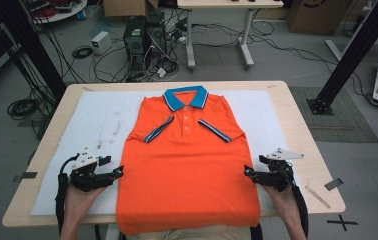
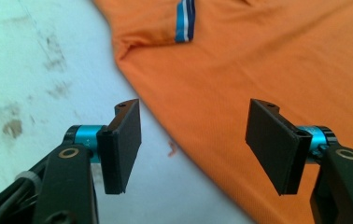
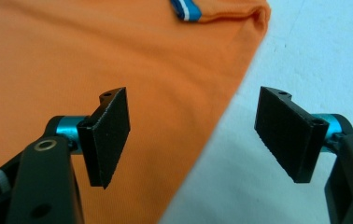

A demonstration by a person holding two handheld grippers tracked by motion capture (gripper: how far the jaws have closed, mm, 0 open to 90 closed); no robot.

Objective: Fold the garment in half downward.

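Orange polo shirt [image 1: 187, 165], centre frame: soft, light, limp knit; take hold at side hems. Left gripper [image 1: 118, 172] and right gripper [image 1: 247, 172]: jaws spread wide, holding nothing

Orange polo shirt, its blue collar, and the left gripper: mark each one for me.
Orange polo shirt [image 1: 187, 170], high view, middle of the front panel.
Blue collar [image 1: 174, 100], high view, its left side.
Left gripper [image 2: 193, 140], left gripper view, midway between its open fingertips, over the shirt's side edge.
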